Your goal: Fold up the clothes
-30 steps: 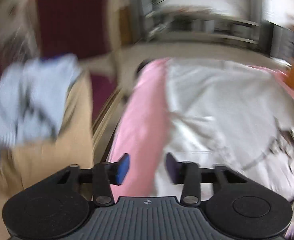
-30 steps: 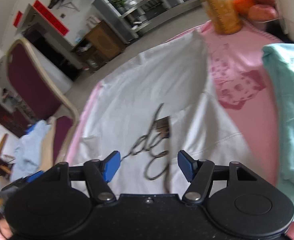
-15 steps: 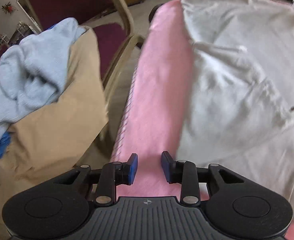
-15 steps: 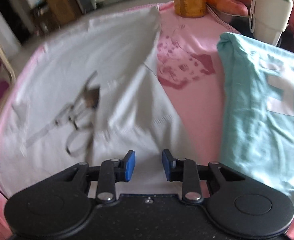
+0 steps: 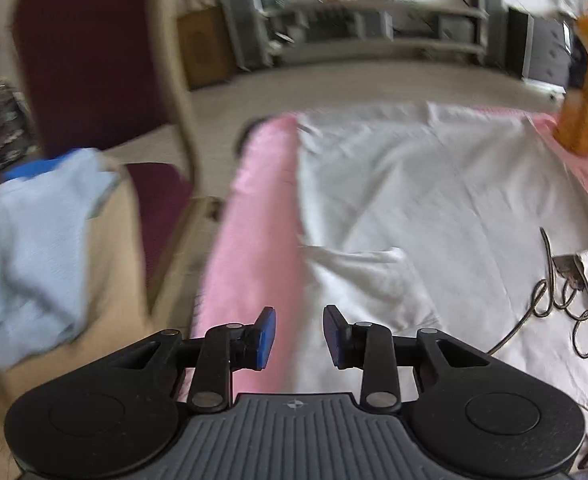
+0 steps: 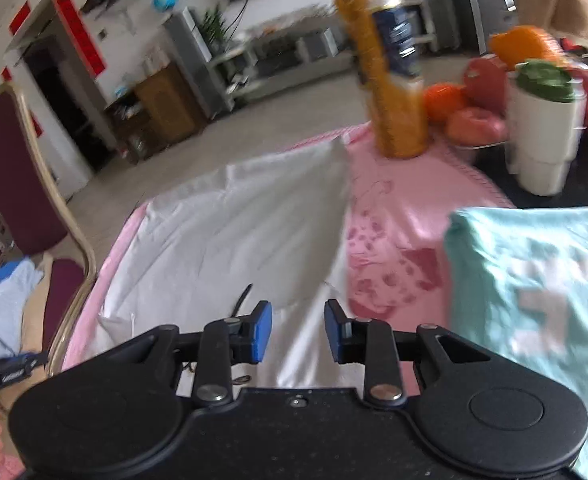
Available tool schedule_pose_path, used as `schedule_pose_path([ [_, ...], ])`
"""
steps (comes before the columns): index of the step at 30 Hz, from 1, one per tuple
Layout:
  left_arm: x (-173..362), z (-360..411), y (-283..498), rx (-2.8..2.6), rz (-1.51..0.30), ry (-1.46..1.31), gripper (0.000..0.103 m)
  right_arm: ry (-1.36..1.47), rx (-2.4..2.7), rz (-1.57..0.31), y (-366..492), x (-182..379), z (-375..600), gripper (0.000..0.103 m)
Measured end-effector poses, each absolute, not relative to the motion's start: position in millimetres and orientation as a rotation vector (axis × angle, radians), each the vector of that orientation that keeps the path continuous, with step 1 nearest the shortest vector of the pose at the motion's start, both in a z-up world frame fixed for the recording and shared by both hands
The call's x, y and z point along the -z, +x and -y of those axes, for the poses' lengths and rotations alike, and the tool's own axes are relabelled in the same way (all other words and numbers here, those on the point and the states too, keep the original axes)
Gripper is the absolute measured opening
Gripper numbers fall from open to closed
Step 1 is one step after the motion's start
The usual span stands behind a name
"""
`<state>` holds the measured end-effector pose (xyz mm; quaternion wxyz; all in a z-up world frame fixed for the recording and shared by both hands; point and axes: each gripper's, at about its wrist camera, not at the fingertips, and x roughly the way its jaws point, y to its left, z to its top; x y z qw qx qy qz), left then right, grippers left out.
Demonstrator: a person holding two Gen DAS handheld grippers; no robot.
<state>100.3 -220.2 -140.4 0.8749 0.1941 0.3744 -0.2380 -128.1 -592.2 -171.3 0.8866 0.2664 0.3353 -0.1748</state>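
Note:
A white shirt (image 5: 414,200) with a black script print (image 5: 554,300) lies spread flat on the pink tablecloth (image 5: 253,220). My left gripper (image 5: 298,336) hovers over the shirt's near left edge, where it meets the pink cloth. It is open with a narrow gap and nothing between its blue pads. My right gripper (image 6: 298,332) hangs over the near right part of the white shirt (image 6: 233,240), also narrowly open and holding nothing. A folded teal shirt (image 6: 534,280) lies to its right.
An orange drink bottle (image 6: 390,72), fruit (image 6: 474,96) and a white cup with a green lid (image 6: 542,128) stand at the table's far right. Left of the table, a maroon chair (image 5: 93,60) holds a light blue garment (image 5: 25,248) on tan cloth.
Both grippers have tilted up from looking down at the table to looking across it. Over the last second both jaws narrowed, the right one markedly.

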Motion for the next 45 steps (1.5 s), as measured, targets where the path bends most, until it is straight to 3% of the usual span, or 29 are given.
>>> schedule_pose_path([
  [5, 180.2, 228.3, 141.1, 0.512, -0.950, 0.280, 0.023, 0.618, 0.355, -0.795, -98.8, 217.8, 600.1, 0.027],
  [8, 196.6, 227.2, 156.3, 0.488, -1.025, 0.244, 0.026, 0.607, 0.386, -0.873, -92.4, 237.0, 600.1, 0.027],
  [10, 196.7, 224.4, 152.4, 0.481, -1.027, 0.247, 0.031, 0.568, 0.426, -0.934, -89.6, 246.0, 598.1, 0.027],
  [17, 197.0, 214.0, 136.7, 0.459, -1.029, 0.263, 0.032, 0.526, 0.468, -0.960, -111.7, 242.8, 575.8, 0.025],
  [23, 198.6, 203.6, 107.3, 0.454, -1.010, 0.361, 0.034, 0.482, 0.476, -1.003, -142.6, 239.1, 560.3, 0.034],
  [31, 194.8, 171.9, 64.5, 0.399, -0.988, 0.398, 0.037, 0.570, 0.547, -0.978, -185.1, 233.5, 548.4, 0.038],
  [34, 187.3, 169.6, 56.2, 0.427, -0.932, 0.375, 0.037, 0.587, 0.516, -0.886, -189.1, 224.0, 547.0, 0.034],
  [36, 183.0, 174.4, 55.1, 0.440, -0.879, 0.380, 0.037, 0.605, 0.468, -0.835, -187.8, 219.2, 545.8, 0.021],
  [45, 206.3, 198.3, 64.1, 0.394, -0.883, 0.462, 0.042, 0.594, 0.322, -0.893, -153.2, 234.9, 532.8, 0.022],
])
